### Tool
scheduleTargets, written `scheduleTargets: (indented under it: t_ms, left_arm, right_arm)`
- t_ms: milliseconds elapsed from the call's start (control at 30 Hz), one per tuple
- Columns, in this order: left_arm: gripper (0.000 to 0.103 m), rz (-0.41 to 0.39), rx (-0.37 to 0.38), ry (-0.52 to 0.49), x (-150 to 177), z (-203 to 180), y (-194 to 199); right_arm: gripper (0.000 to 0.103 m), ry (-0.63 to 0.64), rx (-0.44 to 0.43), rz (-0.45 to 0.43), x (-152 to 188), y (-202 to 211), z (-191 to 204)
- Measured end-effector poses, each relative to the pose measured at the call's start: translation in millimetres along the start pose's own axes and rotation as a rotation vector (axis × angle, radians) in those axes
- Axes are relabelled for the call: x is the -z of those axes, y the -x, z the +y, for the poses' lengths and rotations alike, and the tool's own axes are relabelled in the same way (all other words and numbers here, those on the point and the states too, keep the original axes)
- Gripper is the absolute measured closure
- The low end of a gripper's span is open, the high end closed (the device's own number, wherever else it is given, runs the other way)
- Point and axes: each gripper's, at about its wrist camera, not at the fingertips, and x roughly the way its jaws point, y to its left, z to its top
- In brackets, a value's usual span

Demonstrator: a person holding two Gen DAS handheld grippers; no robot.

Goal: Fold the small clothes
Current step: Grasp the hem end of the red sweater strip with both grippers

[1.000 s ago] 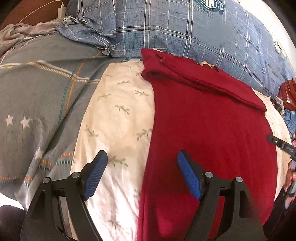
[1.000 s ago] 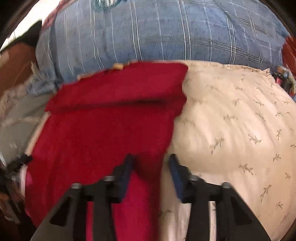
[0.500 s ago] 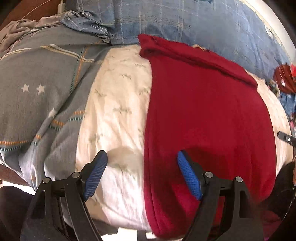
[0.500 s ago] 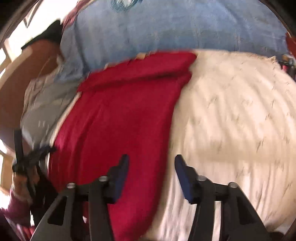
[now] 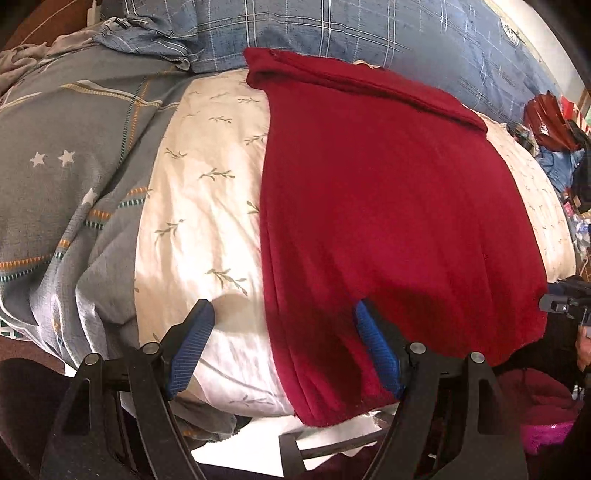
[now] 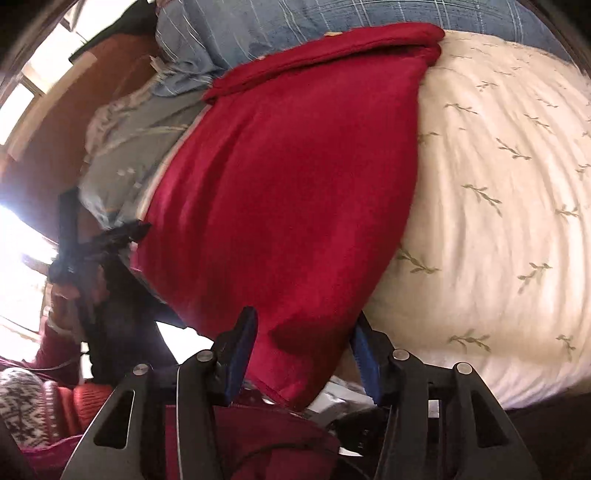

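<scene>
A dark red garment (image 5: pixel 388 206) lies flat on the cream leaf-print sheet (image 5: pixel 207 206), its far end folded over and its near hem hanging over the bed edge. My left gripper (image 5: pixel 282 350) is open, straddling the garment's left edge near the hem, one finger over the sheet and the other over the red cloth. In the right wrist view the same garment (image 6: pixel 288 184) fills the middle. My right gripper (image 6: pixel 303 350) is open, and the garment's near right corner lies between its fingers, with the pads not pressing it. The left gripper (image 6: pixel 110 236) shows at the garment's far side.
A blue plaid pillow (image 5: pixel 332 29) lies behind the garment. A grey blanket with stars (image 5: pixel 55 166) covers the bed's left. A red bag (image 5: pixel 546 114) and clutter sit far right. The right gripper's tip (image 5: pixel 565 299) pokes in at the right edge. A wooden headboard (image 6: pixel 55 122) stands left.
Both grippers have drawn back toward the near edge of the bed, so the garment's hem and the bed edge now show. The right gripper's jaws have widened a little.
</scene>
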Motion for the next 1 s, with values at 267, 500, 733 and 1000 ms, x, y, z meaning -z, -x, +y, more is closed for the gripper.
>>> scheduleTargets:
  t_ms: [267,500,733,1000]
  left_arm:
    - [0.024,0.003,-0.006,-0.007,3,-3,-1]
    - [0.024,-0.013,-0.026,-0.013,5,-6,-3]
    - [0.024,-0.008,-0.029,-0.007,8,-6,-2]
    - [0.025,0.014,-0.02,-0.007,14,-8,2]
  right_arm:
    - [0.048,0.011,0.011,0.004,4,-5,3]
    - [0.048,0.004,0.012,0.002,6,-3,1]
    - [0.048,-0.006,0.007,-0.007,8,-3,1]
    - [0.082,0.084,0.004,0.038,10,-6,12]
